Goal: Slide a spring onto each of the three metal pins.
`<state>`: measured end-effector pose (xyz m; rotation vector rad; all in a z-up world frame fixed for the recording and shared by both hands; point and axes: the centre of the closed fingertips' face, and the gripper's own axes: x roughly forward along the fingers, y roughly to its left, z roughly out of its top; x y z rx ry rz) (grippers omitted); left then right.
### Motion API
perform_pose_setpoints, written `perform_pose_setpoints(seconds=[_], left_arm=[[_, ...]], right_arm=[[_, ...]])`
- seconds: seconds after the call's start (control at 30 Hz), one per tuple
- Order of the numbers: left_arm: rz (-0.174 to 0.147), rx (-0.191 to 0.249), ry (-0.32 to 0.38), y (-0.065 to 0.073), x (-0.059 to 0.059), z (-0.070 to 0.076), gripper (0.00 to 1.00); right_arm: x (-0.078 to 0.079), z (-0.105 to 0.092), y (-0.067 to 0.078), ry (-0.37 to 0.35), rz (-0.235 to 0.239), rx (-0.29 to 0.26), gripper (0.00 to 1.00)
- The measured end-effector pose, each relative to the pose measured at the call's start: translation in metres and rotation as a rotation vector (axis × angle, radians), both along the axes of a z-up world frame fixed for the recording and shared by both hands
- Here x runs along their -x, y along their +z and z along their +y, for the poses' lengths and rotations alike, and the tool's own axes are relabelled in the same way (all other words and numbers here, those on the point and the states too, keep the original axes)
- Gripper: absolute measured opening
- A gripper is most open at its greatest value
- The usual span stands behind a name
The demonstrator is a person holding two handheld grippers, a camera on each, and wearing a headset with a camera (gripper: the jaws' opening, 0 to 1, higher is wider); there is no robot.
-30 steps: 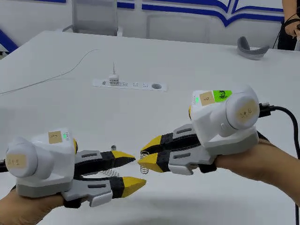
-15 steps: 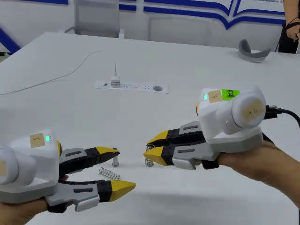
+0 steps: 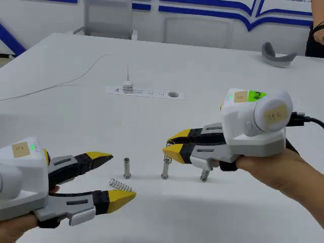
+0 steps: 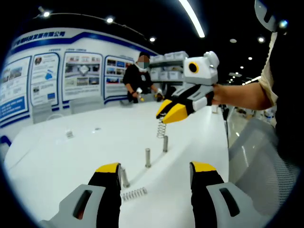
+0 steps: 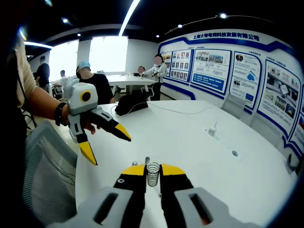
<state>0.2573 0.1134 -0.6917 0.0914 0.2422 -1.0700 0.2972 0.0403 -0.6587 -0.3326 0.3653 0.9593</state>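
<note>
Spring (image 5: pixel 152 174) held by right gripper (image 3: pixel 167 143) jaws over middle pin (image 3: pixel 165 172), left gripper (image 3: pixel 122 175) jaws wide by loose spring (image 3: pixel 120 185) on worktop (image 3: pixel 76 116).

Left gripper (image 3: pixel 121 176) cut off at 8 o'clock; spring (image 3: pixel 167 160) top hidden behind right gripper (image 3: pixel 167 144) (coils uncountable).

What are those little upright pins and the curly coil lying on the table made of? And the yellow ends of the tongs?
Bare pin: likely metal, silver-grey with a dull sheen. Loose spring: thin coiled wire, probably steel, same grey glint. Yellow fingertips of the tongs: matte, no shine, so plastic or rubber; I cannot tell which.
</note>
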Motion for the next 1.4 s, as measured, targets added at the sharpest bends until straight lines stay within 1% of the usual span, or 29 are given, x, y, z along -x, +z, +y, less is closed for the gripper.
perform_pose_setpoints(seconds=[0.2,0.3,0.4,0.43,0.5,0.67,0.77,0.93,1.23,1.4], left_arm=[[0.003,0.0,0.018,-0.001,-0.001,0.002,0.62],[0.007,0.008,0.029,-0.002,-0.002,0.001,0.64],[0.008,0.008,0.032,-0.004,-0.002,0.0,0.65],[0.009,0.007,0.032,-0.005,-0.002,0.0,0.65],[0.008,0.005,0.032,-0.005,-0.001,0.0,0.65],[0.011,0.01,0.038,-0.006,-0.001,-0.001,0.67],[0.013,0.01,0.038,-0.006,0.0,-0.001,0.68],[0.015,0.013,0.041,-0.006,-0.001,-0.001,0.69],[0.022,0.011,0.039,-0.008,-0.001,-0.001,0.69],[0.024,0.011,0.038,-0.008,-0.001,0.0,0.68]], right_arm=[[-0.016,-0.004,-0.003,-0.059,-0.008,-0.023,0.12],[-0.023,-0.004,-0.008,-0.081,-0.004,-0.028,0.12],[-0.028,-0.005,-0.014,-0.096,0.001,-0.026,0.12],[-0.029,-0.005,-0.018,-0.1,0.014,-0.031,0.12],[-0.033,-0.006,-0.024,-0.112,0.02,-0.029,0.12],[-0.035,-0.006,-0.035,-0.121,0.041,-0.023,0.12],[-0.037,-0.006,-0.038,-0.124,0.042,-0.021,0.12],[-0.037,-0.009,-0.044,-0.131,0.064,-0.023,0.12],[-0.036,-0.009,-0.051,-0.131,0.074,-0.019,0.12],[-0.037,-0.01,-0.06,-0.135,0.085,-0.008,0.12]])
